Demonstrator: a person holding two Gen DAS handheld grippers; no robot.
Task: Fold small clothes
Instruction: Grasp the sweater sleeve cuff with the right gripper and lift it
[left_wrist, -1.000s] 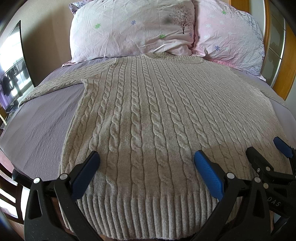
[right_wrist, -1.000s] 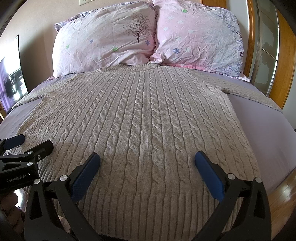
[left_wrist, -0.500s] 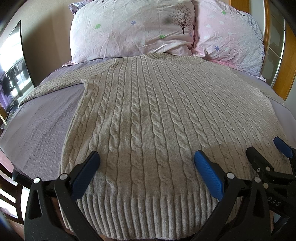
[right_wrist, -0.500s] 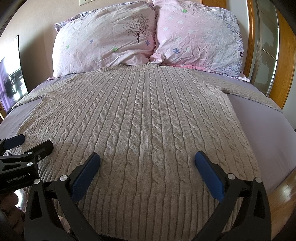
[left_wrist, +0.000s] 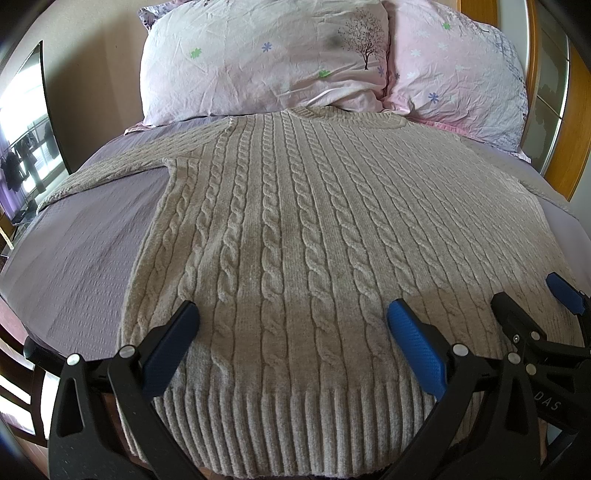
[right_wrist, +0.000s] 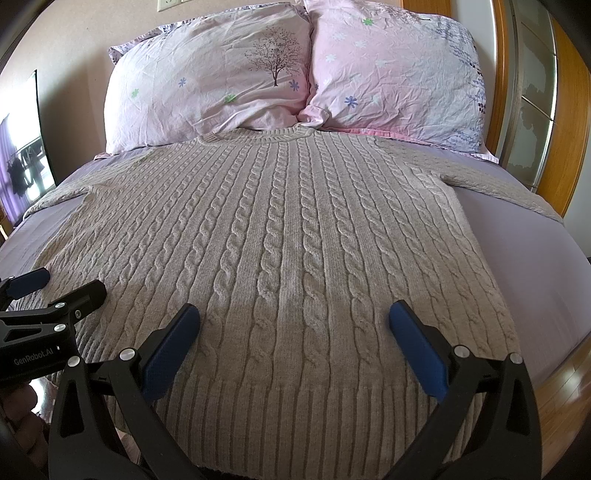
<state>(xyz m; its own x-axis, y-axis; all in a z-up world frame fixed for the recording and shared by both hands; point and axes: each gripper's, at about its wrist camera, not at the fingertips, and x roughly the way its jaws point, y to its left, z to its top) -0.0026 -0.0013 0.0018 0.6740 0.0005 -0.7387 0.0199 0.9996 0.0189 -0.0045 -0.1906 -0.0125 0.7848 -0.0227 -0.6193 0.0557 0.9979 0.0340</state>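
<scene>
A beige cable-knit sweater (left_wrist: 295, 229) lies flat and spread out on the bed, collar toward the pillows, ribbed hem nearest me; it also fills the right wrist view (right_wrist: 288, 236). Its sleeves stretch out to both sides. My left gripper (left_wrist: 291, 325) is open and empty, hovering over the left part of the hem. My right gripper (right_wrist: 293, 328) is open and empty over the right part of the hem. Each gripper shows at the edge of the other's view, the right one (left_wrist: 532, 299) and the left one (right_wrist: 59, 284).
The lilac bedsheet (left_wrist: 85, 236) shows on both sides of the sweater. Two pink floral pillows (right_wrist: 221, 74) stand against the wall behind the collar. A wooden headboard frame (right_wrist: 569, 110) rises at the right. A dark screen (left_wrist: 22, 129) stands at the left.
</scene>
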